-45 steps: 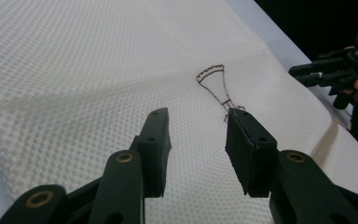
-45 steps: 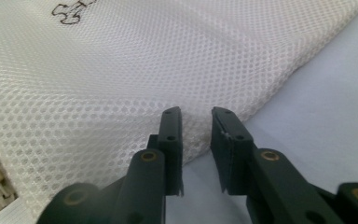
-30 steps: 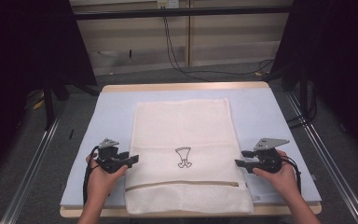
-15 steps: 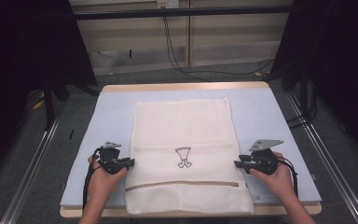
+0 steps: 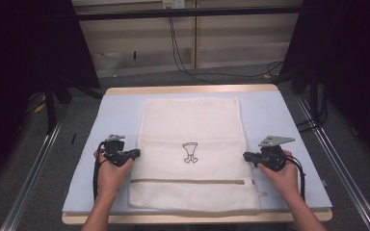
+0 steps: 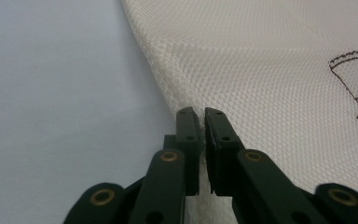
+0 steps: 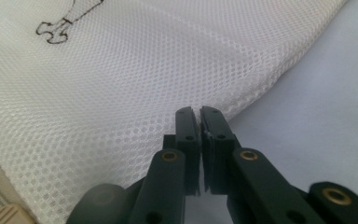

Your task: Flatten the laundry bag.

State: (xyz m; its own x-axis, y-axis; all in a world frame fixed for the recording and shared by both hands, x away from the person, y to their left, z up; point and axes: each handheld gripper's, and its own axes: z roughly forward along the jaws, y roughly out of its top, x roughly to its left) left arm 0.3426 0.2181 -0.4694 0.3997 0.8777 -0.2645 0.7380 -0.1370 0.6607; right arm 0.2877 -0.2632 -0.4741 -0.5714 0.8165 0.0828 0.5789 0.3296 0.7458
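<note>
You see a cream-white mesh bag (image 5: 192,154) with a black drawn emblem (image 5: 190,152) and a tan zipper (image 5: 188,181), on a pale blue mat (image 5: 120,115).

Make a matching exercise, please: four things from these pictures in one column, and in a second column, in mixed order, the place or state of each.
Things:
1. left gripper
2. right gripper
3. beige zipper
4. black line drawing

Places or states:
A. runs across the mesh laundry bag near the person's edge of the table
B. shut on the bag's left edge
C. sits in the middle of the bag
D. shut on the bag's right edge

Pairs: 1-B, 2-D, 3-A, 4-C
</note>
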